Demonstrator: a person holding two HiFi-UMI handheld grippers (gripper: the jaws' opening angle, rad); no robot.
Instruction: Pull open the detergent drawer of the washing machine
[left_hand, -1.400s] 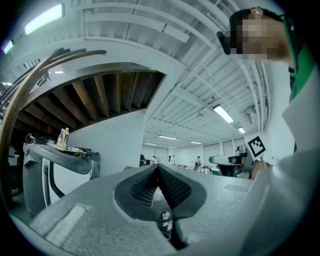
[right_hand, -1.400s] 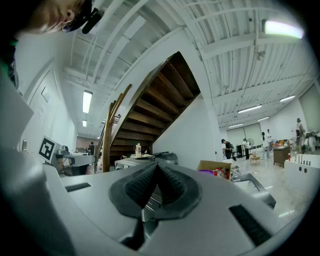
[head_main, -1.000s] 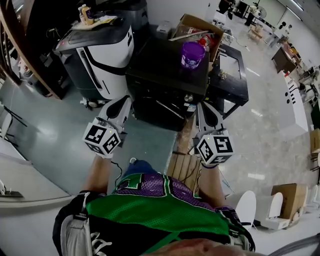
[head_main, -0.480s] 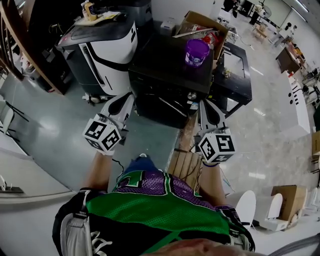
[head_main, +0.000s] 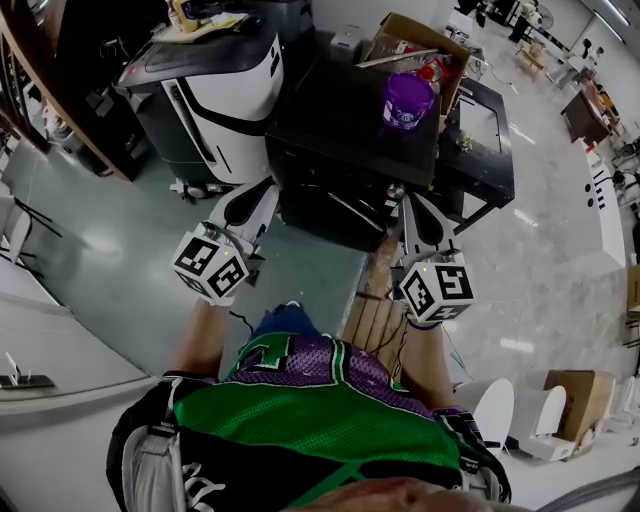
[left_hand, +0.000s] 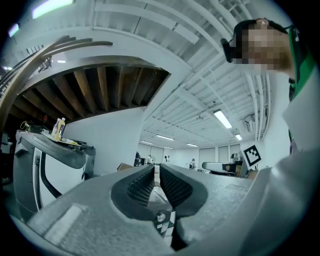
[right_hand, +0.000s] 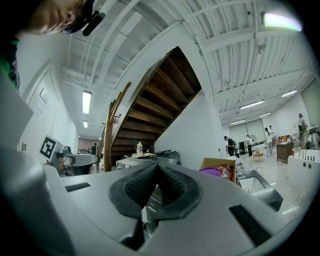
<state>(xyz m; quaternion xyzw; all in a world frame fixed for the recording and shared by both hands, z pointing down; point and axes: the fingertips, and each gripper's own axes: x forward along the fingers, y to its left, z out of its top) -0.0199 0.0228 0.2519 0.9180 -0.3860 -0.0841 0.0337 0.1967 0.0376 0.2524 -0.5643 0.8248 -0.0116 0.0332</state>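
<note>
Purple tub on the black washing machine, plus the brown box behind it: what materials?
Purple tub: probably plastic, glossy, uniform colour, printed label. Brown box: cardboard, matte, flaps open. Black washing machine: top is dark with a faint sheen; painted metal or plastic, can't tell.

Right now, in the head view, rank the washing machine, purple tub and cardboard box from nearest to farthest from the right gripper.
From the right gripper:
1. washing machine, just ahead of the gripper's tips.
2. purple tub, on the machine's top, toward its far right corner.
3. cardboard box, behind the machine and the tub.
</note>
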